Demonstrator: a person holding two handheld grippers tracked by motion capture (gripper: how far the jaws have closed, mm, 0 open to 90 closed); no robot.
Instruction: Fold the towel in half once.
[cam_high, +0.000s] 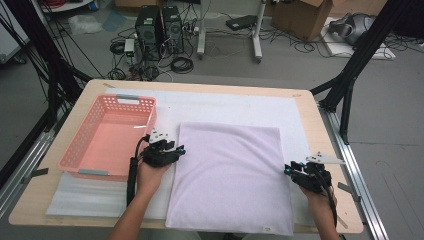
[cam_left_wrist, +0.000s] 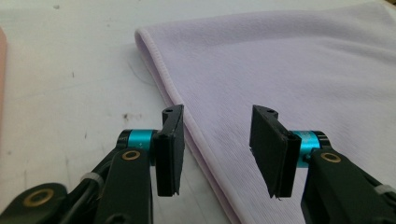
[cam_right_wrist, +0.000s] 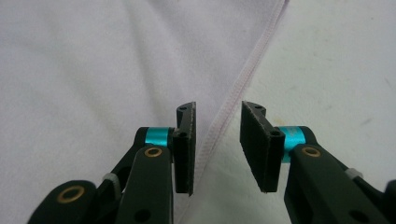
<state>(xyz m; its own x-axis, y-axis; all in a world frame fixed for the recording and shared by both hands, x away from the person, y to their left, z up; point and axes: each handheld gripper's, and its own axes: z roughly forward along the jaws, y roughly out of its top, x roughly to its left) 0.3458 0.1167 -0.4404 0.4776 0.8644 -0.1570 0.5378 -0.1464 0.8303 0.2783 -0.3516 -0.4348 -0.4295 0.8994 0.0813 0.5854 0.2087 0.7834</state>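
Towel (cam_high: 230, 175) flat on the bench, just right of the pink basket (cam_high: 107, 135), long axis running away from the person. Left gripper (cam_high: 181, 149) straddling its left hem, right gripper (cam_high: 287, 169) straddling the right hem, both released, nothing pinched yet. Equally close.

A robotics or research lab: two desktop computer towers (cam_high: 160, 31) stand on the bare grey floor (cam_high: 400, 115) amid loose coils of cable (cam_high: 181, 64), beside cardboard boxes (cam_high: 302, 17) and the legs of a white stand (cam_high: 257, 35). Black frame struts (cam_high: 367, 42) flank a plain wooden work table (cam_high: 210, 86) covered with a white foam sheet (cam_high: 240, 107).
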